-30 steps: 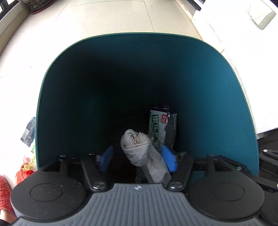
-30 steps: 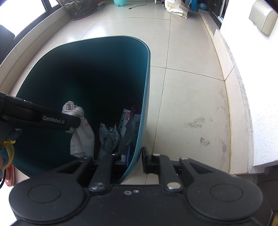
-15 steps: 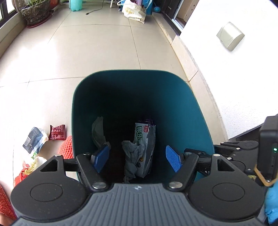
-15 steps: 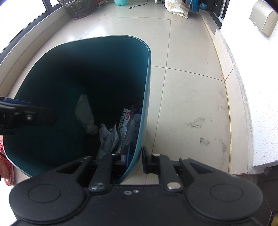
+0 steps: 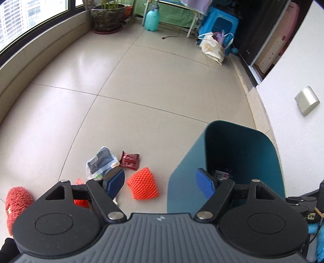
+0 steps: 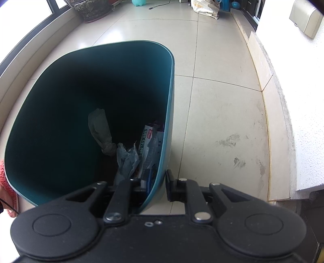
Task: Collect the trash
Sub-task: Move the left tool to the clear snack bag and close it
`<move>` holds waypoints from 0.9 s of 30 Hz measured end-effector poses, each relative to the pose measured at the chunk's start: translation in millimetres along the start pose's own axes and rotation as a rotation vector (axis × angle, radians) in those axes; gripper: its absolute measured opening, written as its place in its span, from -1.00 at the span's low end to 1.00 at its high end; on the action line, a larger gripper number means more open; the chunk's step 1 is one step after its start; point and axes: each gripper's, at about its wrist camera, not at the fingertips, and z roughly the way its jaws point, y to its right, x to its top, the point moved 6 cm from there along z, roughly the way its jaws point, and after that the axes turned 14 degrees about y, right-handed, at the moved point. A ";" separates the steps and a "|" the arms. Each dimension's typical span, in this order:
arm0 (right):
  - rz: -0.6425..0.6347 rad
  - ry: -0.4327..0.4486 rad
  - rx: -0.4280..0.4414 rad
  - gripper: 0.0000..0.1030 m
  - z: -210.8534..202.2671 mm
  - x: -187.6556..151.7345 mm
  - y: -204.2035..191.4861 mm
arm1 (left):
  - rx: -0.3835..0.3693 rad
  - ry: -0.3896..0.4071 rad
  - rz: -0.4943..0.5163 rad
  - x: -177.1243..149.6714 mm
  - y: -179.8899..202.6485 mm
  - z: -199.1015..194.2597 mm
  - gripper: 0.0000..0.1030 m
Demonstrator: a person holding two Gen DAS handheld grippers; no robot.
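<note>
A teal trash bin (image 6: 60, 105) stands on the tiled floor; it also shows in the left wrist view (image 5: 241, 149). My right gripper (image 6: 159, 180) is shut on the bin's near wall. Inside lie a crumpled white tissue (image 6: 101, 129), a grey wrapper (image 6: 127, 159) and a snack bag (image 6: 148, 139). My left gripper (image 5: 160, 183) is open and empty, left of the bin above the floor. Below it lie an orange foam net (image 5: 143, 185), a red wrapper (image 5: 129, 160) and a clear packet with a dark label (image 5: 101, 160).
A red fuzzy slipper (image 5: 16, 204) lies at the far left. A flower pot (image 5: 108, 17), a teal bottle (image 5: 151, 20), a blue stool (image 5: 218, 26) and a white bag (image 5: 212, 48) stand at the back. A white wall (image 5: 299, 141) runs on the right.
My left gripper let the white tissue drop into the bin, opened, rose out and swung left toward the litter on the floor. The right gripper kept its hold on the bin.
</note>
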 end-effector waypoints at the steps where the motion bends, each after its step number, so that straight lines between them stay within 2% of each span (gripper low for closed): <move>1: 0.000 -0.002 0.000 -0.74 0.1 0.3 -0.1 | 0.025 -0.005 -0.018 -1.3 -14.2 3.4 0.50; 4: -0.005 -0.008 -0.003 -0.73 0.2 0.6 -0.7 | 0.088 -0.033 -0.061 -6.6 -54.1 17.7 0.50; 7: -0.020 -0.014 -0.014 -0.73 -0.4 -0.1 -3.6 | 0.131 -0.059 -0.063 -17.1 -84.1 39.0 0.50; 12: -0.033 -0.028 -0.034 -0.73 1.8 0.2 -8.8 | 0.112 -0.178 -0.117 -50.5 -120.8 85.1 0.50; 19: -0.052 -0.046 -0.049 -0.72 8.1 -2.2 -12.3 | 0.153 -0.230 -0.064 -61.7 -139.7 145.7 0.50; 27: -0.087 -0.054 -0.051 -0.68 9.0 -5.2 -15.4 | 0.193 -0.293 -0.002 -66.4 -150.4 239.0 0.49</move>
